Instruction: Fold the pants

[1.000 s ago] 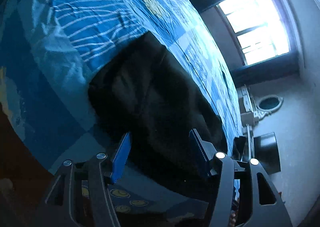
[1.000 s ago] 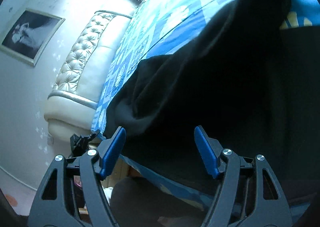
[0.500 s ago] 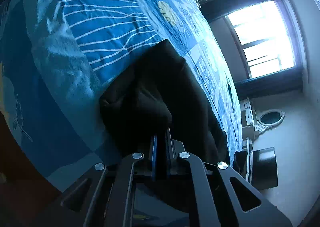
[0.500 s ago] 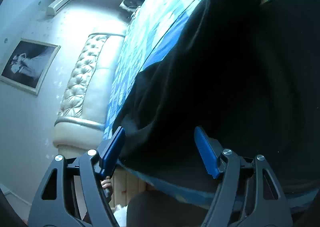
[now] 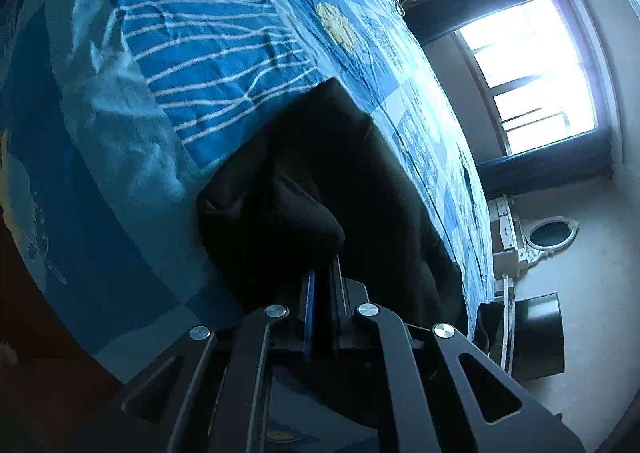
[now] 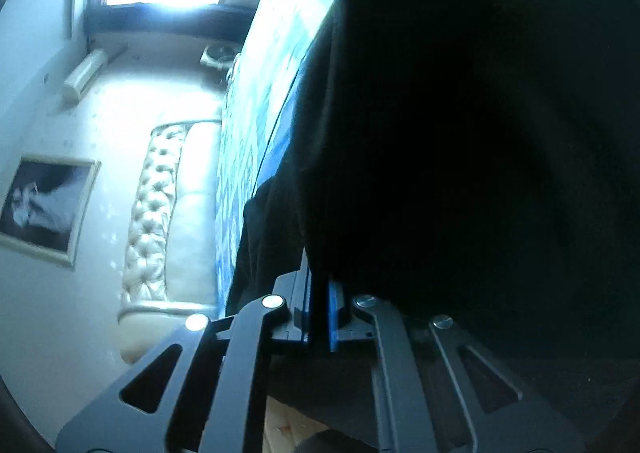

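Observation:
The black pants (image 5: 320,181) lie bunched on a blue patterned bedspread (image 5: 192,65) near the bed's edge. My left gripper (image 5: 322,277) is shut on a fold of the pants at their near edge; its blue pads are pressed together with dark cloth between them. In the right wrist view the pants (image 6: 460,133) fill most of the frame. My right gripper (image 6: 320,281) is shut on the pants' edge, with cloth between its blue pads. Much of the cloth is too dark to show folds.
A padded cream headboard (image 6: 160,221) and a framed picture (image 6: 44,209) are on the left of the right wrist view. A bright window (image 5: 532,73), a black bin (image 5: 540,337) and a small round mirror (image 5: 554,233) are beyond the bed.
Both grippers were open one second ago. The left closed on the pants first, then the right closed on them. The right camera view has tilted toward the window.

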`<move>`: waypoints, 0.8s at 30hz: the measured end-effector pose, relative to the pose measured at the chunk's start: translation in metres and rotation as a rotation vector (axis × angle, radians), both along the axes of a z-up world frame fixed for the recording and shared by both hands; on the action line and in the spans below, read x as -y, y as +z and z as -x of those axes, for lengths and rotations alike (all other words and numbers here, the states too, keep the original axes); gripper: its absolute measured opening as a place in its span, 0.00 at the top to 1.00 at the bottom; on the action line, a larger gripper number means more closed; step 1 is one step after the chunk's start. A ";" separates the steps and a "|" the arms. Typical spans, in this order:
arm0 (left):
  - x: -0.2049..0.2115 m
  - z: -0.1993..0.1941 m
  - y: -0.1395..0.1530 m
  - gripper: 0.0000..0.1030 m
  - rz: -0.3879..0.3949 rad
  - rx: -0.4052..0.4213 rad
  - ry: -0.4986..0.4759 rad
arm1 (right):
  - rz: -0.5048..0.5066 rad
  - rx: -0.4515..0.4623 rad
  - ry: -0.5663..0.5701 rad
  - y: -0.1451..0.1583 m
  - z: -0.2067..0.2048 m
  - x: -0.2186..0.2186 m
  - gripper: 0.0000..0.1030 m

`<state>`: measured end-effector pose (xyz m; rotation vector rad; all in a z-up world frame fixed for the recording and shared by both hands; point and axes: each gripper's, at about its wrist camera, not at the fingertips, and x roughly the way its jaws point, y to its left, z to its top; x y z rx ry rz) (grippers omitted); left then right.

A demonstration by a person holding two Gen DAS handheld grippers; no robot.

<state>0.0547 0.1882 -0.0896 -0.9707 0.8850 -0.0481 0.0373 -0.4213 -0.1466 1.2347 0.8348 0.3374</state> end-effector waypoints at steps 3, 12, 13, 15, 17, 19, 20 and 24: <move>-0.008 0.008 0.011 0.95 -0.007 0.032 0.028 | 0.001 0.065 0.005 0.019 0.021 -0.002 0.94; -0.020 0.032 -0.011 0.95 0.018 0.019 0.033 | -0.058 -0.067 0.000 -0.030 0.068 0.002 0.93; -0.020 0.033 -0.011 0.95 0.019 0.024 0.029 | -0.022 -0.065 0.004 -0.024 0.070 0.004 0.90; -0.023 0.034 -0.007 0.90 0.017 0.039 0.003 | 0.052 -0.045 0.009 -0.008 0.074 0.011 0.66; -0.024 0.039 0.001 0.87 0.001 0.052 -0.013 | 0.134 -0.014 -0.018 0.013 0.073 0.032 0.47; -0.023 0.048 0.010 0.73 -0.046 0.063 -0.022 | 0.218 0.043 -0.082 0.041 0.061 0.066 0.32; -0.020 0.053 0.017 0.57 -0.082 0.070 -0.026 | 0.278 0.065 -0.122 0.056 0.054 0.083 0.30; 0.000 0.062 0.041 0.33 -0.161 0.112 -0.062 | 0.616 0.085 -0.178 0.110 -0.007 0.130 0.24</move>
